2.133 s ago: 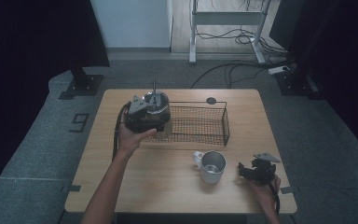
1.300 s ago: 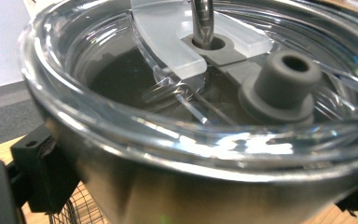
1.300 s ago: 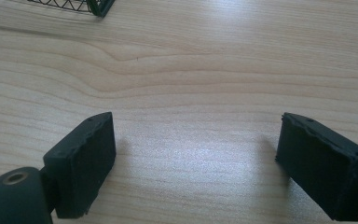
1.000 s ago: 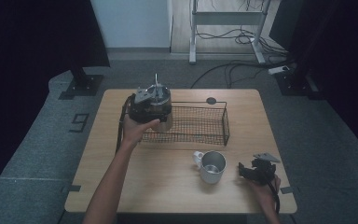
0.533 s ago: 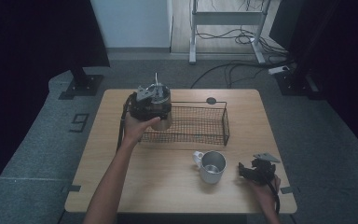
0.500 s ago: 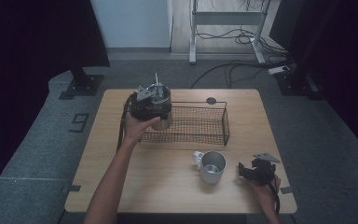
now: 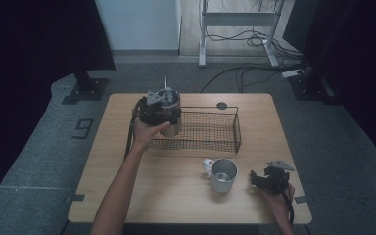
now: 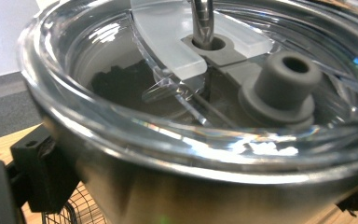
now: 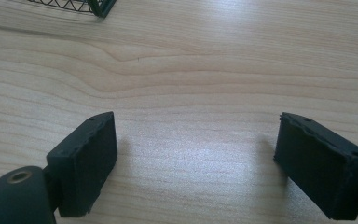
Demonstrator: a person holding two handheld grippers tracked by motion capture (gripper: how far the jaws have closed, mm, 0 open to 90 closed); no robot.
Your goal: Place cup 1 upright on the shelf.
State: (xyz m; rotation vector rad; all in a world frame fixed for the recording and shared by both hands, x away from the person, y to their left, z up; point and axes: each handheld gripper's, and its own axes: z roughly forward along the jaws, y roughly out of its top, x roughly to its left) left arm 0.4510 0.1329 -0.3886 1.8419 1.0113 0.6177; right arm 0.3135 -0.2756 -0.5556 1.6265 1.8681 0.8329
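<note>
My left gripper (image 7: 159,111) is shut on a steel tumbler (image 7: 172,126) that has a clear lid (image 8: 182,93) and a metal straw (image 8: 202,18). It holds the tumbler upright over the left end of the black wire basket (image 7: 210,108). In the left gripper view its black pads (image 8: 37,172) press on the tumbler's sides. My right gripper (image 7: 267,178) rests low at the table's near right, just right of a steel mug (image 7: 223,174). Its jaws have just been closing a little, but they stand apart over bare wood (image 9: 193,158) with nothing between them.
The wooden table (image 7: 127,196) carries the basket at the back and the mug at the near right. A small dark disc (image 7: 221,105) lies behind the basket. The basket's corner (image 9: 98,7) is in the right gripper view. Cables and stands sit on the floor beyond.
Over two seconds my left hand carried the tumbler slightly up and away, over the basket's left end; it has hardly moved since. The right hand stayed put.
</note>
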